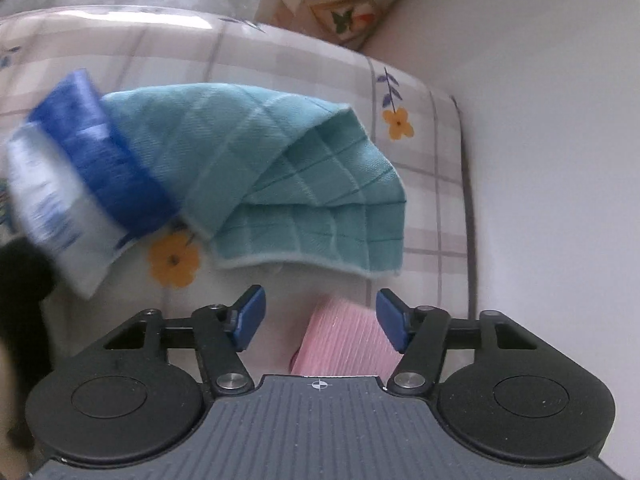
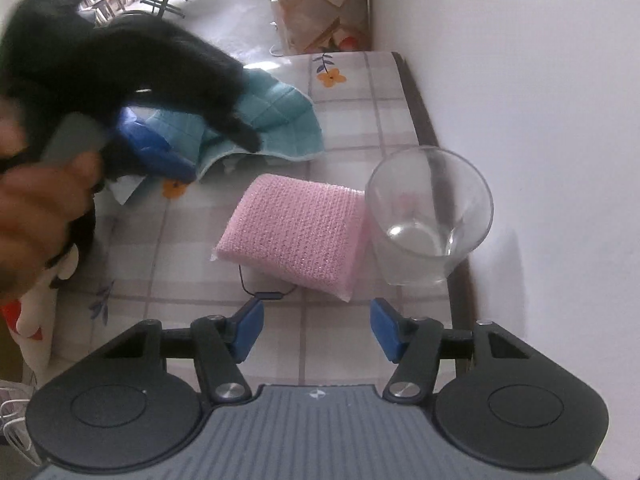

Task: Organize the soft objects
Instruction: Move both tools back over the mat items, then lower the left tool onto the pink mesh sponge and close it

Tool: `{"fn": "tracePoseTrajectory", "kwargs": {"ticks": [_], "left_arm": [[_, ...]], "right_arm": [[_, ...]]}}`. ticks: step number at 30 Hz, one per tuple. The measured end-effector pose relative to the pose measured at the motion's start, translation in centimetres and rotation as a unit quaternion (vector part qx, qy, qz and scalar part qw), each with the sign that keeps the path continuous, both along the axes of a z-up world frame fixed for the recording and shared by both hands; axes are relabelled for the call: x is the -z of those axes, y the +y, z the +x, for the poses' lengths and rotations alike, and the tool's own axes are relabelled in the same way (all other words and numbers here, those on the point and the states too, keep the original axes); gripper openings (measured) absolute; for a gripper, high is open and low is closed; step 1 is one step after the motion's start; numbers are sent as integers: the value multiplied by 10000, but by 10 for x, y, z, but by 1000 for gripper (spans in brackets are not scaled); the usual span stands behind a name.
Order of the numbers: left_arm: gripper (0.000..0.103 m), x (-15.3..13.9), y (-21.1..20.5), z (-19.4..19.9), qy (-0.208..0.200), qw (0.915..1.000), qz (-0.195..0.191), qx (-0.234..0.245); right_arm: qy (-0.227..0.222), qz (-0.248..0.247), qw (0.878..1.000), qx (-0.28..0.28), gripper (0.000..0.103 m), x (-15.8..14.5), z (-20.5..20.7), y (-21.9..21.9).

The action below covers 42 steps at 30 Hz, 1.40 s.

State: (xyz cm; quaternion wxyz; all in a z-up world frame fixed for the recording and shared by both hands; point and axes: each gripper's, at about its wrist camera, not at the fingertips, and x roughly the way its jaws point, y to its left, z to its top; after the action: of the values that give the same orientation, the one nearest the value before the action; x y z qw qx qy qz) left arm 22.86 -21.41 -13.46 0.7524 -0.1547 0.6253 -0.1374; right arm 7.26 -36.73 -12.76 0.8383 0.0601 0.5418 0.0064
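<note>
While I look down from both wrists, I see a table point(image 2: 344, 344) under a glossy checked cloth with orange flowers, pushed against a white wall point(image 2: 540, 100); beyond it lies a grey floor and a patterned cabinet point(image 1: 340, 4). The teal quilted cloth point(image 1: 280, 168) lies crumpled on the table, a blue-and-white pack point(image 1: 80, 184) overlapping its edge. The pink sponge point(image 2: 296, 236) sits nearer, flat on the cloth. Only my right view shows the clear glass point(image 2: 428, 216) just beside the sponge, upright by the wall, plus a hand point(image 2: 36, 216) and black sleeve gripping the other tool. My left view shows the sponge only partly, just past the fingers. My left gripper point(image 1: 320, 316) and right gripper point(image 2: 316, 328) both stand partly apart, with nothing in either.
</note>
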Motion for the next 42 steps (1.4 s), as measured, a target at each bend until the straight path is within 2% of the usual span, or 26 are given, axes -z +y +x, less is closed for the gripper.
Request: {"fn": "tracePoseTrajectory", "kwargs": {"ticks": [4, 6, 12, 19, 22, 23, 24, 27, 31, 35, 38, 42], "left_arm": [[49, 18, -21, 10, 117, 9996, 180, 169], [42, 25, -28, 8, 215, 9989, 323, 257], [41, 27, -26, -12, 338, 9939, 858, 602], [42, 30, 17, -55, 833, 9872, 1206, 635], [56, 21, 37, -77, 760, 9886, 1172, 560], [67, 15, 42, -81, 653, 9904, 1092, 540], [78, 7, 46, -85, 507, 9921, 1006, 557], [95, -14, 45, -91, -44, 9942, 795, 723], [98, -21, 9, -86, -420, 9861, 606, 1490], [99, -13, -21, -94, -439, 9722, 486, 2249], [98, 3, -37, -98, -272, 9693, 463, 2401], [92, 19, -45, -105, -163, 9700, 710, 2321]], "right_arm": [[30, 45, 9999, -134, 62, 13, 5, -1], [117, 96, 9999, -75, 62, 19, 10, -4], [171, 329, 9993, -43, 62, 26, 15, -8], [49, 357, 9990, -247, 62, 20, 13, -2], [-49, 447, 9988, -200, 62, 10, 7, -5], [-79, 476, 9987, -161, 62, 6, 4, -7], [-81, 491, 9987, -123, 62, 5, 1, -10], [-63, 451, 9988, 152, 62, -3, -12, -22], [114, 378, 9977, 548, 62, -4, -26, -37], [285, 331, 9975, 554, 62, 2, -33, -39], [305, 383, 9976, 491, 62, 4, -36, -34], [325, 443, 9979, 346, 62, 6, -42, -27]]}}
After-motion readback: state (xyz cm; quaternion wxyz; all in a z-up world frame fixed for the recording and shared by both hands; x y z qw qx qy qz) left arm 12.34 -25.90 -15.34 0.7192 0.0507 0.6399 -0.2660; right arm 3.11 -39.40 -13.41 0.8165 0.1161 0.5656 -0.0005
